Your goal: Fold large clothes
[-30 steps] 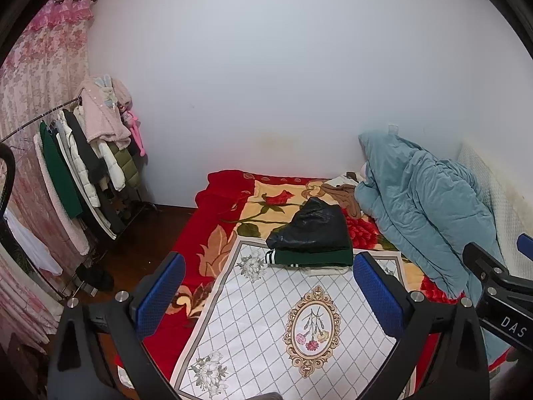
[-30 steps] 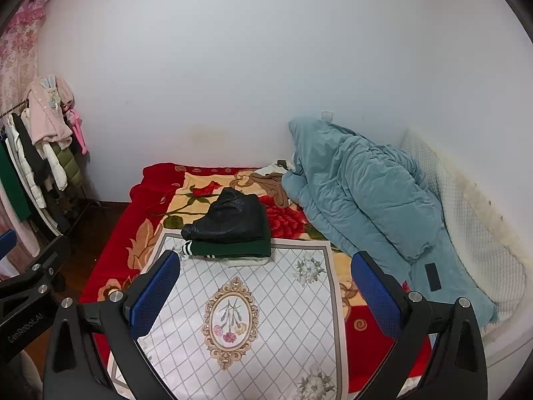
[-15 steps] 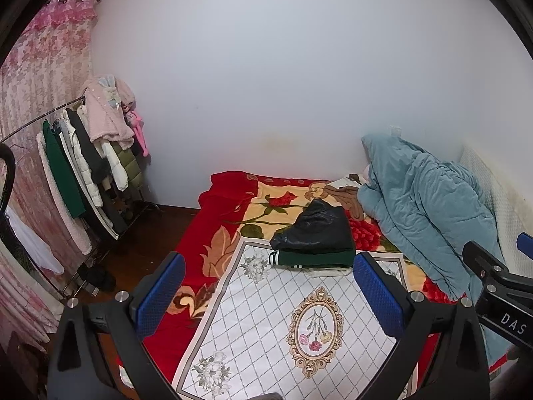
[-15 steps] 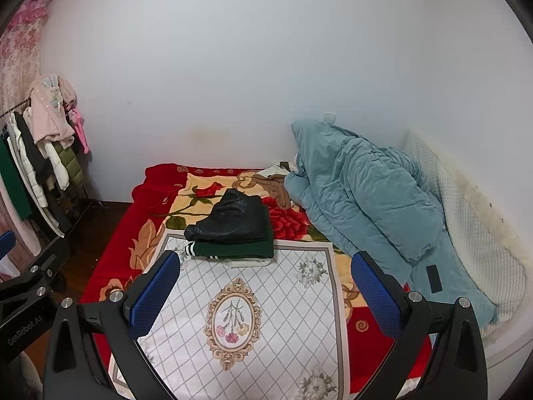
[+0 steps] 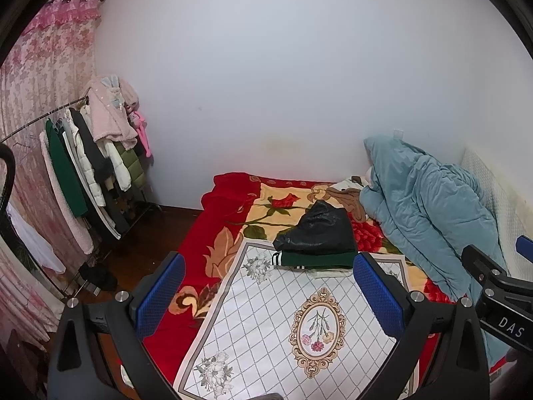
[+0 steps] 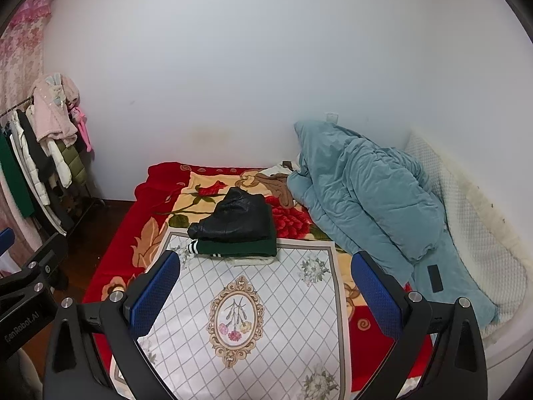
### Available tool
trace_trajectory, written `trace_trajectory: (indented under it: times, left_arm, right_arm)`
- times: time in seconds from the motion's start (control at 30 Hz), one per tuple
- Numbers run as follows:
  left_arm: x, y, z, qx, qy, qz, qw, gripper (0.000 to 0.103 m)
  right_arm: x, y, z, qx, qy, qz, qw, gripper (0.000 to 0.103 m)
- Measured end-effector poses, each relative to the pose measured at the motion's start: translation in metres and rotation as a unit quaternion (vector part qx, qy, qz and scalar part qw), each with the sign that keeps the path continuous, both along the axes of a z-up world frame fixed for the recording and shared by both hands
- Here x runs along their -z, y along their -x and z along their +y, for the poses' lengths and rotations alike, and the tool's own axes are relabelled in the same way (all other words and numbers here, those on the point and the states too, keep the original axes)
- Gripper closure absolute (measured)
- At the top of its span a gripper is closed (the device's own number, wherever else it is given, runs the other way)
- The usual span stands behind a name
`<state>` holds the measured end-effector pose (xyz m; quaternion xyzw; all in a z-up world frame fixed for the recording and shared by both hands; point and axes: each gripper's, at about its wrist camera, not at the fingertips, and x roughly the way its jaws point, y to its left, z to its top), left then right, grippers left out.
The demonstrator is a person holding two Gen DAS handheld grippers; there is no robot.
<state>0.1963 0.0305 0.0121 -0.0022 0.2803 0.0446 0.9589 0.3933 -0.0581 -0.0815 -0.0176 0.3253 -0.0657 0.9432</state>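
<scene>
A folded stack lies mid-bed: a black leather jacket (image 5: 318, 230) on a green garment with white stripes (image 5: 316, 259), over something white. It also shows in the right wrist view, jacket (image 6: 235, 221) over green garment (image 6: 238, 248). My left gripper (image 5: 269, 295) is open and empty, held above the white patterned cloth (image 5: 266, 326), well short of the stack. My right gripper (image 6: 266, 295) is open and empty, above the same cloth (image 6: 253, 316). A brown garment (image 5: 346, 198) lies loose behind the stack.
A teal quilt (image 6: 363, 193) is heaped on the bed's right side with a dark phone (image 6: 434, 278) on it. A clothes rack (image 5: 83, 163) with hanging coats stands left on the dark floor. The red floral blanket (image 5: 200, 233) covers the bed.
Both views have shifted slightly to the left and the bed sits a little lower right in the frames. The clothes stack has not moved. Both grippers stay open.
</scene>
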Motion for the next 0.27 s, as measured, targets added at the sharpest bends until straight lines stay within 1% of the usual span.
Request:
trace_trajectory:
  times: [0.27]
  left_arm:
    - [-0.0004,0.0024,0.0016,-0.002,0.002,-0.005,1.0,0.0]
  right_arm:
    - [-0.0014,0.0004,-0.0003,-0.003,0.002,-0.001,1.0,0.0]
